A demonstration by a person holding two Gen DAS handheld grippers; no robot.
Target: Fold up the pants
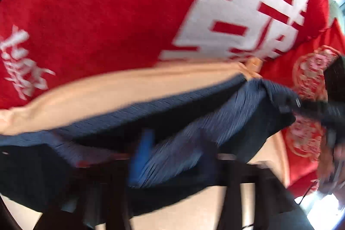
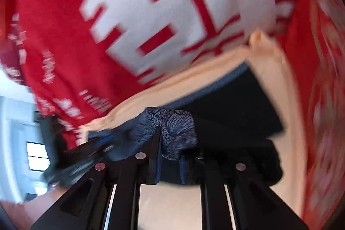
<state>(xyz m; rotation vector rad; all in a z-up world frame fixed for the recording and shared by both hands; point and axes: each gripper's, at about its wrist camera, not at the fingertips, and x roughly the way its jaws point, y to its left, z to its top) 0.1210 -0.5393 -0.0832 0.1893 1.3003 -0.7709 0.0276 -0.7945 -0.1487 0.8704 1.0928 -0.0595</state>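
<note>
- While both views are smeared by blur, the pants [image 1: 194, 118] show as blue ribbed cloth, lifted and stretched in a band over a beige sheet [image 1: 112, 89].
- Left claw [image 1: 170, 156] sits low in its own view with pants cloth bunched between its blue fingers [image 1: 143, 150]; it pinches the pants, though blur hides the exact contact.
- Right claw [image 2: 170, 152] holds a patterned fold of the pants [image 2: 172, 128] between its two blue-lined fingers [image 2: 158, 156], which are pressed on the cloth.
- From the left view, the right claw [image 1: 301, 107] appears as a dark blurred shape at the far right end of the pants, gripping that end.
- From the right view, the left claw [image 2: 86, 150] is a dark blurred shape to the left of the pants, at their other end.
- Beyond the pants lies a red blanket [image 1: 97, 14] with large white characters; it fills the upper part of both views [image 2: 64, 25].
- Beside the pants' right end, a second red cloth [image 1: 308, 83] carries round pale patterns.
- A small tan object [image 1: 254, 64] sits just above the pants at the sheet's edge; what it is cannot be told.
- Past the blanket, to the left of the pants in the right view, a bright window [image 2: 36, 154] shows.
</note>
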